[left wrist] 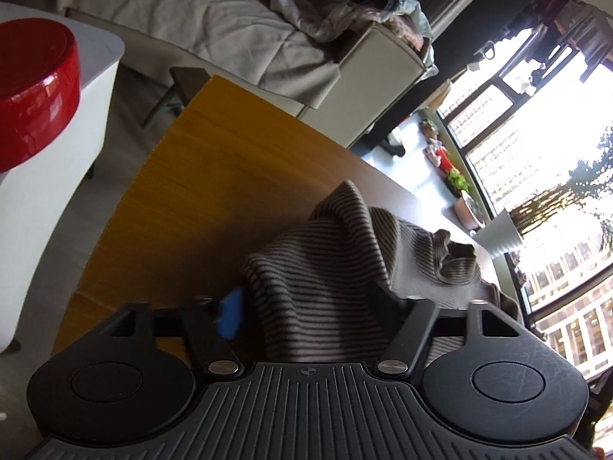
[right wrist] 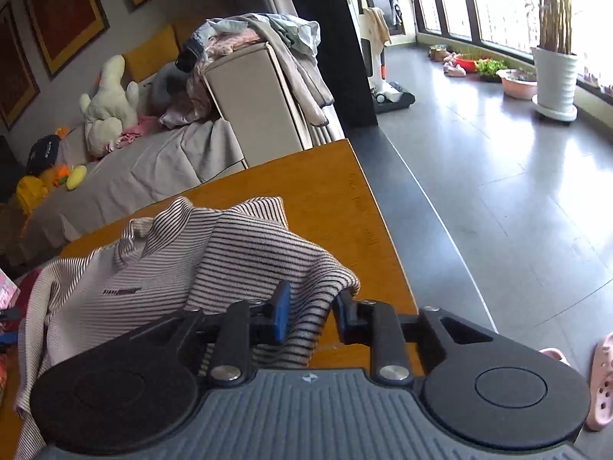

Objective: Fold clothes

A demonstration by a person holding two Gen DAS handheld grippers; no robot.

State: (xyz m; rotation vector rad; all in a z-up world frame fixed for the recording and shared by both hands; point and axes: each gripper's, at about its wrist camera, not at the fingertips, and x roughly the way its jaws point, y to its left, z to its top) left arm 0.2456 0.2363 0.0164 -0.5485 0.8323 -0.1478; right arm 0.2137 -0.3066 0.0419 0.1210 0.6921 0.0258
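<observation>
A brown-and-white striped garment lies bunched on the wooden table. In the left wrist view it rises in a peak and drapes down between the fingers of my left gripper, whose jaws stand wide apart; the blue left pad shows beside the cloth. In the right wrist view the same garment spreads to the left, its collar up. My right gripper is shut on a thick fold at the cloth's right edge, near the table's right side.
A red round container sits on a white side table at left. Behind the table stands a sofa with a clothes pile on its arm and a plush toy. A white planter and a pink slipper stand on the floor.
</observation>
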